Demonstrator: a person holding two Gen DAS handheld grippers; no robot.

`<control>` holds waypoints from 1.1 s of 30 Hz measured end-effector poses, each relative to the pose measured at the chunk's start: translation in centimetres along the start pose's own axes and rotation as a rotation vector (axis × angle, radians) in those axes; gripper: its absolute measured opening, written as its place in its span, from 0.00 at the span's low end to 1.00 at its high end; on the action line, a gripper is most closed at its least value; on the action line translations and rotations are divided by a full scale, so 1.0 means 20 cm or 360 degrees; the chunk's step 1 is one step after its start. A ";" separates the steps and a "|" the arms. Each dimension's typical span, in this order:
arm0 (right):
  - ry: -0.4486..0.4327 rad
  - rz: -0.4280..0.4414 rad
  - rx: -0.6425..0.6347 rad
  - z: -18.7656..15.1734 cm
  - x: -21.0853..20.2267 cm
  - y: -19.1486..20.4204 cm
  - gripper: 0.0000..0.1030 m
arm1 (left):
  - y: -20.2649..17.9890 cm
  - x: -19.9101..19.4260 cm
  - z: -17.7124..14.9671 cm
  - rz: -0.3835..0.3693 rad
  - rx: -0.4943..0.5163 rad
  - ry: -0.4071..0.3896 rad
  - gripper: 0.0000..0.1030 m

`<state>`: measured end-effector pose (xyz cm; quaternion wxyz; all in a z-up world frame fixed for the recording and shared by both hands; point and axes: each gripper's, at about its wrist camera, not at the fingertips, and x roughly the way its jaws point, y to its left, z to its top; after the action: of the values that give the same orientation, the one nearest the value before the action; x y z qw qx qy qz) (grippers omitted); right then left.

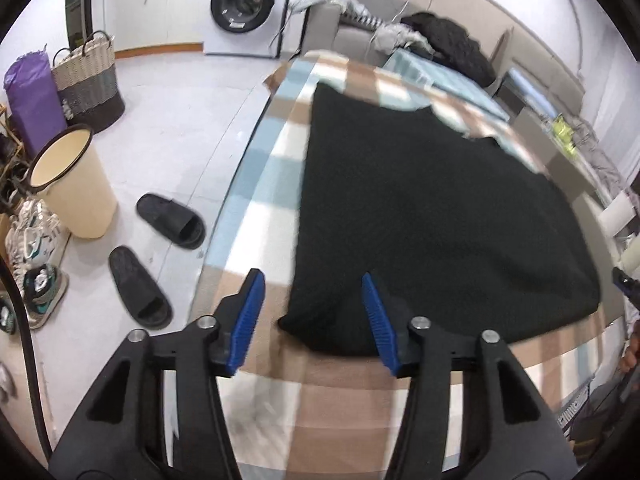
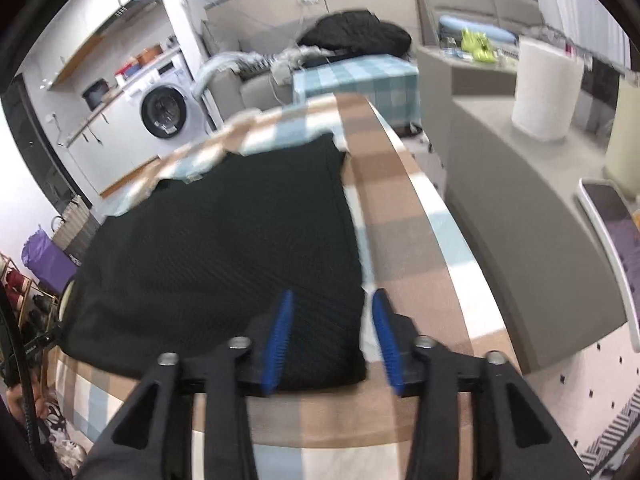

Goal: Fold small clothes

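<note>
Lying flat on a table draped in a checked cloth [image 1: 288, 184] of brown, pale blue and white, a black garment [image 1: 432, 216] is seen spread across the middle of the surface. All places below are given relative to this garment.

The left gripper [image 1: 314, 286] is held over the garment's near left corner, its blue pads [image 1: 250, 320] standing apart with nothing pressed between them; the corner lies beneath the gap. The right gripper [image 2: 330, 306] is held over the near right corner, its pads likewise parted and clamped on nothing, with the garment's right edge running below the gap.

Left of the garment, past the table edge, a pale floor is seen with a pair of black slides [image 1: 172, 220], a cream bin [image 1: 76, 188], a woven basket [image 1: 90, 80] and a purple bag [image 1: 32, 100]. Beyond the garment's far edge a white washing machine [image 1: 248, 4] stands against the wall, and a grey sofa [image 1: 352, 36] carries a dark heap of clothing [image 1: 452, 44]. To the right of the garment, a grey counter [image 2: 520, 216] is seen just beside the table, bearing a white paper roll [image 2: 546, 88].
</note>
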<state>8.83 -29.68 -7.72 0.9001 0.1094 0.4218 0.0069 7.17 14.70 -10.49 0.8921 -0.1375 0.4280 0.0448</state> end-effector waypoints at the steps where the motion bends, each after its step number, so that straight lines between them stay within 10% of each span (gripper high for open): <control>1: -0.0004 0.0012 -0.0026 0.01 0.00 0.04 0.50 | -0.03 -0.01 0.01 -0.0018 0.0010 -0.0015 0.58; 11: 0.0134 0.0171 -0.0275 -0.02 0.28 0.50 0.60 | -0.51 0.23 0.11 -0.0206 0.0294 0.0083 0.64; 21: 0.0200 0.0216 -0.0597 -0.11 0.54 0.89 0.61 | -0.76 0.45 0.07 -0.0040 0.0572 0.0120 0.66; 33: 0.0200 -0.0025 -0.0479 -0.08 0.50 0.57 0.62 | -0.56 0.39 0.06 -0.0066 0.0456 0.0136 0.73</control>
<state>14.93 -17.10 -14.00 0.8781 -0.0307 0.4724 0.0697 15.19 3.92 -13.48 0.8842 -0.0193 0.4648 -0.0409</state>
